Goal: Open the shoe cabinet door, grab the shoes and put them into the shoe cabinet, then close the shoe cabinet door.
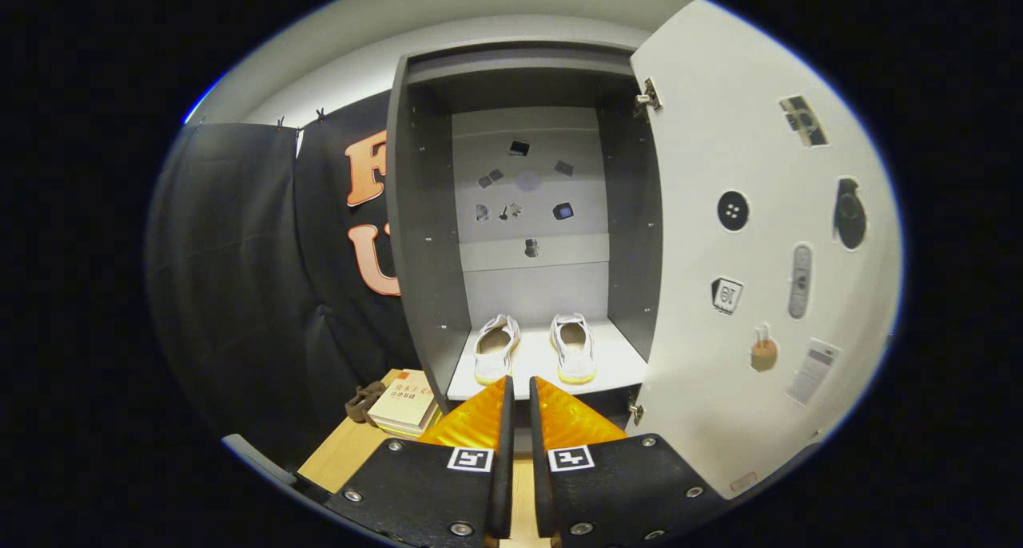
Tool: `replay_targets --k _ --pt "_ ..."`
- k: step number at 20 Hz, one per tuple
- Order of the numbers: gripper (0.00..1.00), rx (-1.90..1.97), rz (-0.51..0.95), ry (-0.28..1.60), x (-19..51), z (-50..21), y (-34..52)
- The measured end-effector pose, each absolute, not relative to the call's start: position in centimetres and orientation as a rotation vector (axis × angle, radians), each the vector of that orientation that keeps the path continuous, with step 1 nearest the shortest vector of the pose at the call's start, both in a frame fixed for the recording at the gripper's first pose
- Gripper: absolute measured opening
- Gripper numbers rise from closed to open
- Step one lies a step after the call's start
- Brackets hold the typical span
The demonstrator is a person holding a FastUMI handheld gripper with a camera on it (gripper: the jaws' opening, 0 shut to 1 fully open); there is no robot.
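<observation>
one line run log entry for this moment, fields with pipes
door: open | shoes: both on cabinet shelf | gripper: nearly shut, empty, just before the shelf | left: close door

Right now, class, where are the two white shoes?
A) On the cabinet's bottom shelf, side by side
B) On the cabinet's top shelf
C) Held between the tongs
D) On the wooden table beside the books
A: both white shoes sit side by side on the bottom shelf of the open cabinet, beyond the tongs, which hold nothing.
</observation>
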State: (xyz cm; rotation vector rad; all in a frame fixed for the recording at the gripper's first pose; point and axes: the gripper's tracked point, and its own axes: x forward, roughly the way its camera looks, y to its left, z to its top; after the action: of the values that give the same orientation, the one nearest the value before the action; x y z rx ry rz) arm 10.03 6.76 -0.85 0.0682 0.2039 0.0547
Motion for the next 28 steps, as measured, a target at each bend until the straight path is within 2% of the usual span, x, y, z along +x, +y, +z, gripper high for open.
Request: replay_targets --k 1,6,8,11,16,22,28 --pt "0.12 0.079 0.054 0.181 8.4 -0.1 6.9" --pt "0.29 0.075 0.026 0.120 0.9 1.4 6.7" --pt "0.37 0.087 0.020 0.104 -0.9 1.9 6.5" --pt "0.43 0.066 -0.026 0.091 -3.6 1.9 5.1" --pt "0.58 0.056 -0.047 0.090 -7.1 1.4 3.6" --pt "0.69 0.045 -0.111 0.082 -10.4 1.5 -1.2" --pt "0.75 0.083 -0.188 0.108 -10.8 0.1 -9.5"
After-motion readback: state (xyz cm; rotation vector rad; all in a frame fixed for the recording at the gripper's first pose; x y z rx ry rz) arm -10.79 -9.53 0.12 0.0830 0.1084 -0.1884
